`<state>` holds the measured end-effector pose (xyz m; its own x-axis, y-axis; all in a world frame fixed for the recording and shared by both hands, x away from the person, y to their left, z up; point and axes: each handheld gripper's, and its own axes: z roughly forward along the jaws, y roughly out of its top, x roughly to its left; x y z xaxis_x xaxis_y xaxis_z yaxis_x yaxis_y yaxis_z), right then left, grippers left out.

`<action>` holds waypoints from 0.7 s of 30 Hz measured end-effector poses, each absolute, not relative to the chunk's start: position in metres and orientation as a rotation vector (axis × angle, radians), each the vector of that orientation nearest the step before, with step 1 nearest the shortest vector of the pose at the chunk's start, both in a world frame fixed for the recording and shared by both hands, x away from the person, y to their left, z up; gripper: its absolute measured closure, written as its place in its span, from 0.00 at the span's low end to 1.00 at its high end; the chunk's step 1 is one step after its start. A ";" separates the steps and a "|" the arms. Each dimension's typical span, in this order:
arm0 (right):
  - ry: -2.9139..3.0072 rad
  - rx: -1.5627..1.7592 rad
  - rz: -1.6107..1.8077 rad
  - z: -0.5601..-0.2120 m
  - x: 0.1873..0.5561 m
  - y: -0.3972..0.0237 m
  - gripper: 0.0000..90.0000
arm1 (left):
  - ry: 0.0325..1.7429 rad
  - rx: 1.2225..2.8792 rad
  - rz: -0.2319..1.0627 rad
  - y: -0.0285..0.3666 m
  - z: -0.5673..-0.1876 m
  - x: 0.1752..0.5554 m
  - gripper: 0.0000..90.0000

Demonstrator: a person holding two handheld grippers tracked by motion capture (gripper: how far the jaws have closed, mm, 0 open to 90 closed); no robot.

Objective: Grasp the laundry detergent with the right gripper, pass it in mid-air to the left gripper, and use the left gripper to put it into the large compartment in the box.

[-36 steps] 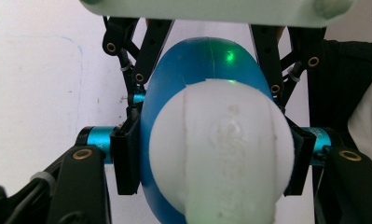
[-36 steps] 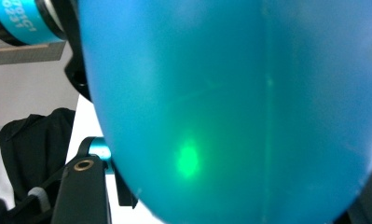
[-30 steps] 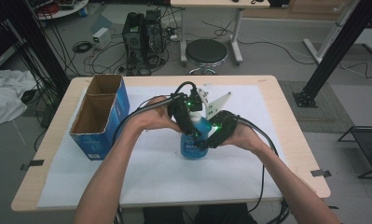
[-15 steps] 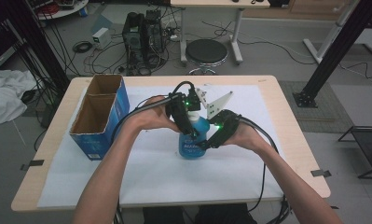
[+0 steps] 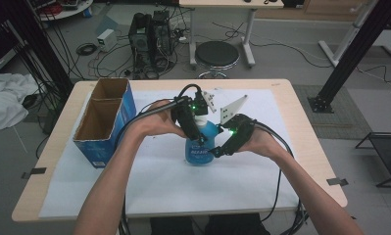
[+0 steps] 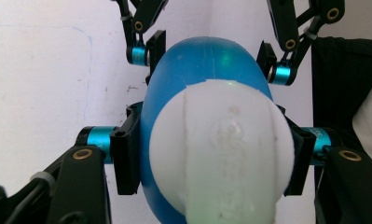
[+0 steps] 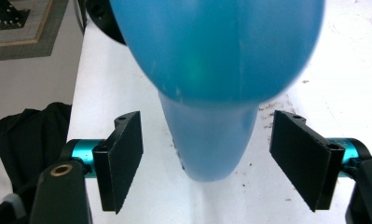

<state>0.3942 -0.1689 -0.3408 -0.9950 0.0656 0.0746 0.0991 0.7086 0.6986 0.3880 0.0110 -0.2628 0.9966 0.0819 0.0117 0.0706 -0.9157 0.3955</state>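
Observation:
A blue bottle [image 5: 201,147] with a white cap [image 6: 221,140] stands upright mid-table on the white mat. My left gripper [image 5: 195,133] comes in from above and is shut on the cap, one pad pressing each side of it [image 6: 211,156]. My right gripper [image 5: 216,152] reaches the bottle's lower body from the right. Its jaws have just been opening: in the right gripper view [image 7: 211,161] the blue bottle [image 7: 216,46] stands between the pads [image 7: 123,158] with a gap on both sides. The right gripper's pads also appear beside the bottle [image 6: 197,65] in the left gripper view.
A tall blue cardboard box [image 5: 105,122] with an open top stands at the table's left. The white mat [image 5: 183,191] covers most of the wooden table [image 5: 310,161]. Cables trail from both grippers over the near edge. A stool and computer gear sit beyond the far edge.
The right gripper's jaws have spread apart off the bottle's sides. Both hands and the bottle stay where they were.

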 end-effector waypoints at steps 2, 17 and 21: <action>-2.853 -0.182 -1.126 -0.340 0.392 -0.171 0.26 | 0.108 2.729 0.048 0.013 -0.262 0.389 0.42; -2.961 -0.293 -1.076 -0.331 0.393 -0.194 0.24 | 0.291 2.727 0.109 0.032 -0.237 0.394 0.42; -3.022 -0.359 -1.024 -0.329 0.392 -0.201 0.14 | 0.327 2.742 0.134 0.042 -0.225 0.397 0.42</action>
<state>0.3925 -0.2006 -0.3288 -0.9726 0.2325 0.0057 0.1880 0.7719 0.6073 0.3966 0.0422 -0.2251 0.9685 0.2441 0.0493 0.2084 -0.9029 0.3759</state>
